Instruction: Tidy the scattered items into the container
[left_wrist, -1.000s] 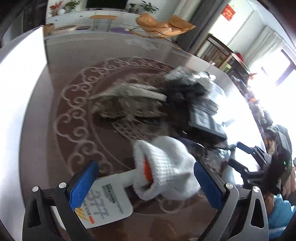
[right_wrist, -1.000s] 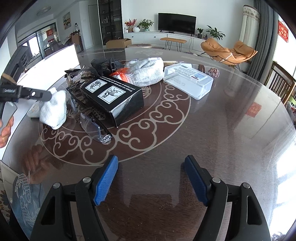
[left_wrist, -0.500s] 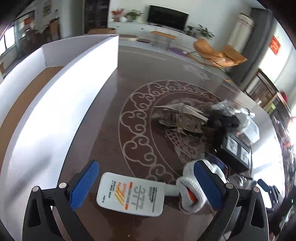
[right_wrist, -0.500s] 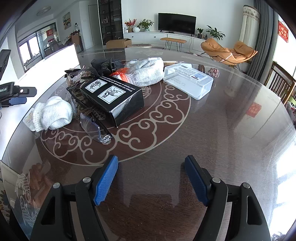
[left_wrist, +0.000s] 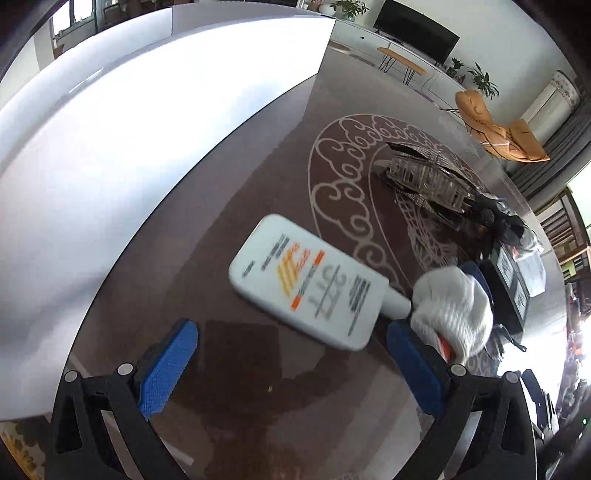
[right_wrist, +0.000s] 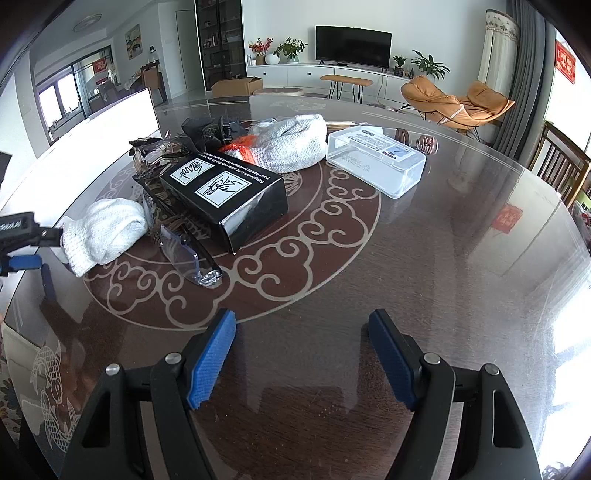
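Glossy dark surface (right_wrist: 424, 258) with a pale scroll pattern is seen beneath both hand-held grippers, and a large white container (left_wrist: 122, 122) stands ahead and to the left of the left hand-held gripper (left_wrist: 291, 365). The left hand-held gripper is spread and empty, with a white tube (left_wrist: 306, 284) lying just ahead between its fingers and a rolled white glove (left_wrist: 454, 310) beside its right finger. The right hand-held gripper (right_wrist: 303, 354) is likewise spread over bare surface, well apart from the black box (right_wrist: 229, 195), safety glasses (right_wrist: 188, 254) and clear plastic case (right_wrist: 380, 158) ahead.
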